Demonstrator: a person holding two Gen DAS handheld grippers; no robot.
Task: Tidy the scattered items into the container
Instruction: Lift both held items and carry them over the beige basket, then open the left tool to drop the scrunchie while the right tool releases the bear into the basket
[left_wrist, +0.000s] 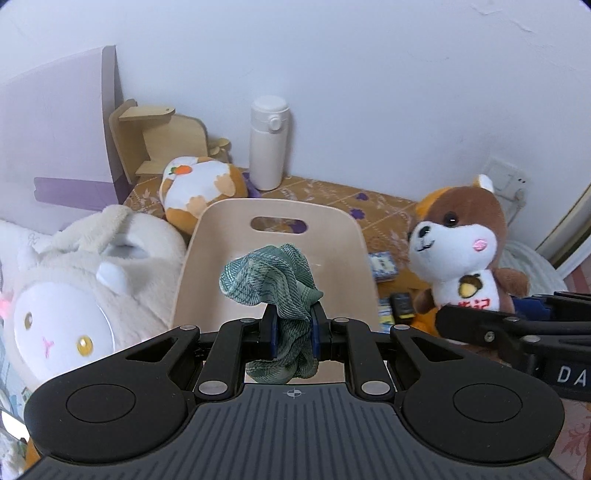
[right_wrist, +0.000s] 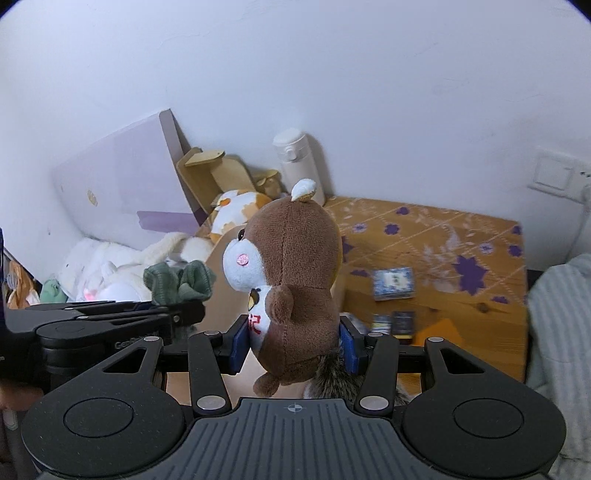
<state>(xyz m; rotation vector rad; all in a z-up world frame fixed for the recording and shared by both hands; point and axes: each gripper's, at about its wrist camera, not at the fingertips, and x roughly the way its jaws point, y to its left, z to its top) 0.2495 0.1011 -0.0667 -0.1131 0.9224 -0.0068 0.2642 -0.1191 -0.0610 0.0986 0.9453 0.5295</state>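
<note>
My left gripper (left_wrist: 293, 332) is shut on a green plaid cloth (left_wrist: 271, 280) and holds it over the beige wooden container (left_wrist: 332, 236) with a handle slot. The cloth also shows in the right wrist view (right_wrist: 181, 282). My right gripper (right_wrist: 293, 341) is shut on a brown and white squirrel plush (right_wrist: 291, 273), upright, facing left, just right of the container (right_wrist: 218, 266). The plush shows in the left wrist view (left_wrist: 461, 251), with the right gripper (left_wrist: 517, 325) under it.
A cream bunny plush (left_wrist: 85, 280) lies left of the container. An orange and white plush (left_wrist: 199, 188), a white flask (left_wrist: 267, 144), a wooden stand (left_wrist: 162, 136) and a purple box (left_wrist: 55, 140) stand behind. Small card boxes (right_wrist: 393, 284) lie on the patterned tabletop (right_wrist: 461, 251).
</note>
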